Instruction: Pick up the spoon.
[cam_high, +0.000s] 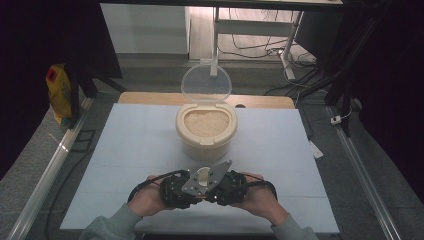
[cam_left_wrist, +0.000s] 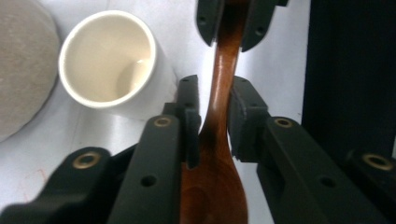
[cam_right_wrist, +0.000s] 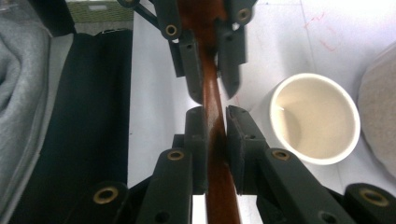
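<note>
Both grippers, left (cam_left_wrist: 212, 109) and right (cam_right_wrist: 215, 126), grasp one wooden spoon (cam_left_wrist: 219, 140) in their jaws; cup (cam_left_wrist: 107, 58) empty, rice container (cam_high: 206, 125) open, scooping apparently not yet begun.

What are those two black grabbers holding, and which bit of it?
A brown wooden spoon. The left gripper clamps its neck just above the bowl; the right gripper clamps the handle farther along.

A reddish-brown wooden spoon (cam_left_wrist: 219, 116), a cream cup (cam_left_wrist: 108, 58), black claws.
</note>
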